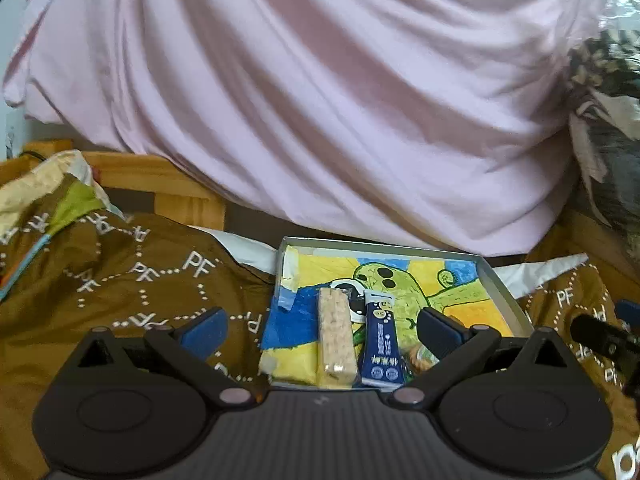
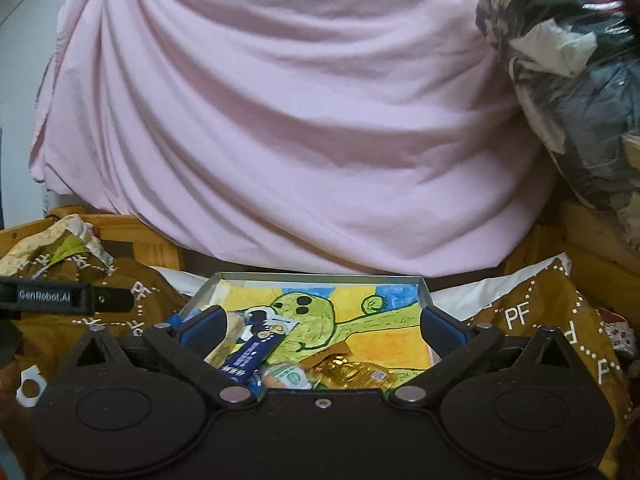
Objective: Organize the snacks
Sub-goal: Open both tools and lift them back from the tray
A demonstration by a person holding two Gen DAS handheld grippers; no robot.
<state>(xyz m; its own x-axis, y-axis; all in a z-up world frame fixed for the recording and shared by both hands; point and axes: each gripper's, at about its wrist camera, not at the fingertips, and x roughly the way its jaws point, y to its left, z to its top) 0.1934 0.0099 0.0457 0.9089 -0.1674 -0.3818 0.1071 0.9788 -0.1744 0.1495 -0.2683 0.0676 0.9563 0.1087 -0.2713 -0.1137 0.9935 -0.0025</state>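
A shallow grey box (image 1: 502, 288) (image 2: 424, 292) lined with a yellow, blue and green drawing lies on a brown patterned cloth. In it lie a pale cereal bar (image 1: 336, 336) (image 2: 234, 334), a dark blue packet (image 1: 382, 344) (image 2: 256, 350), a round green-and-white snack (image 2: 286, 376) and a gold wrapper (image 2: 352, 368). My left gripper (image 1: 320, 330) hangs open above the near end of the box, over the bar and blue packet, holding nothing. Open too, my right gripper (image 2: 320, 330) hovers above the gold wrapper and round snack, with nothing between its fingers.
A big pink bundle of fabric (image 1: 320, 100) (image 2: 280, 120) looms behind the box. Brown "PF" cloth (image 1: 120, 280) (image 2: 540, 320) surrounds it. A wooden frame (image 1: 168, 188) stands at left, a clear bag of dark clothes (image 2: 580, 80) at right. The other gripper's black body (image 2: 60, 300) shows at left.
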